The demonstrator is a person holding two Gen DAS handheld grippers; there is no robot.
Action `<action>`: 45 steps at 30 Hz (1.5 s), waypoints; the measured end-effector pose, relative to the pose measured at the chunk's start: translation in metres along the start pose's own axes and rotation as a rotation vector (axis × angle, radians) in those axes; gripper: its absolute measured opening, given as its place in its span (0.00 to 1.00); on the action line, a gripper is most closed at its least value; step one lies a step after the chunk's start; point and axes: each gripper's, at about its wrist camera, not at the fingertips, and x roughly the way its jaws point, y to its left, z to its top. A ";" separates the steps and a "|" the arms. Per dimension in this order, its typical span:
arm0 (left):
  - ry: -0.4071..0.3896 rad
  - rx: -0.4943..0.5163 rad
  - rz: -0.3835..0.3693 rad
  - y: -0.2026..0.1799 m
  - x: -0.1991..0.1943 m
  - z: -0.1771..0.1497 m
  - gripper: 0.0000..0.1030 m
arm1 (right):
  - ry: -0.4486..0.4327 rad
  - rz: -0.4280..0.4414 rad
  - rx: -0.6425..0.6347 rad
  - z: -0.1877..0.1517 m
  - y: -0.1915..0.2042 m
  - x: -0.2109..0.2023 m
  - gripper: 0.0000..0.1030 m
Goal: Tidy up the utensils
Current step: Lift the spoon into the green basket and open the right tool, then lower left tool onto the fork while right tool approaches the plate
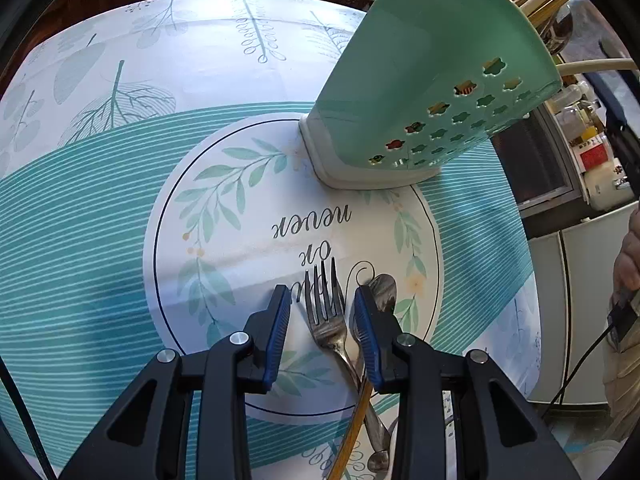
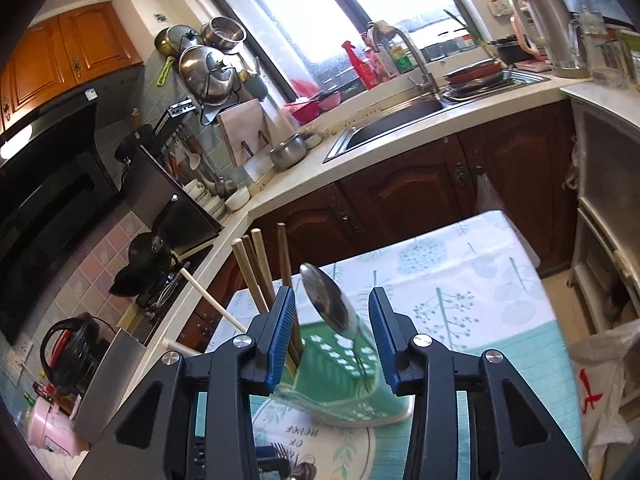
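Left gripper (image 1: 322, 300): jaws standing spread, hanging low over a metal fork (image 1: 326, 316) that is lying between the blue pads untouched, tines pointing far. Beside the fork, just right, a metal spoon (image 1: 383, 289) is lying with its bowl partly hidden behind the right pad; a wooden chopstick (image 1: 352, 432) is crossing the handles near the camera.

Right gripper (image 2: 332, 320): jaws parted, nothing pinched; a spoon in the holder (image 2: 326, 304) is leaning bowl-up in the gap, seemingly clear of both pads, though the view is too foreshortened to be sure.

Mint-green utensil holder (image 1: 432, 72): flower-shaped holes along its lower wall, white base, standing at the far right of the printed circle, carrying wooden chopsticks (image 2: 256, 268).

Tablecloth (image 1: 120, 208): teal stripes and leaf prints, covering the table; the circle is reading, upside down from the left wrist view, "or never", with a further script word partly covered by the fork.
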 end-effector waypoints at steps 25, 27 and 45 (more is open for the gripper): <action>-0.018 0.387 -0.287 0.008 0.008 0.007 0.28 | 0.354 0.003 0.132 -0.196 -0.004 -0.005 0.37; -0.020 0.399 -0.281 0.007 0.012 0.008 0.11 | 0.379 0.006 0.086 -0.200 0.006 0.004 0.37; -0.071 0.357 -0.302 0.018 0.010 0.003 0.08 | 0.573 0.116 -0.354 -0.207 0.037 0.085 0.17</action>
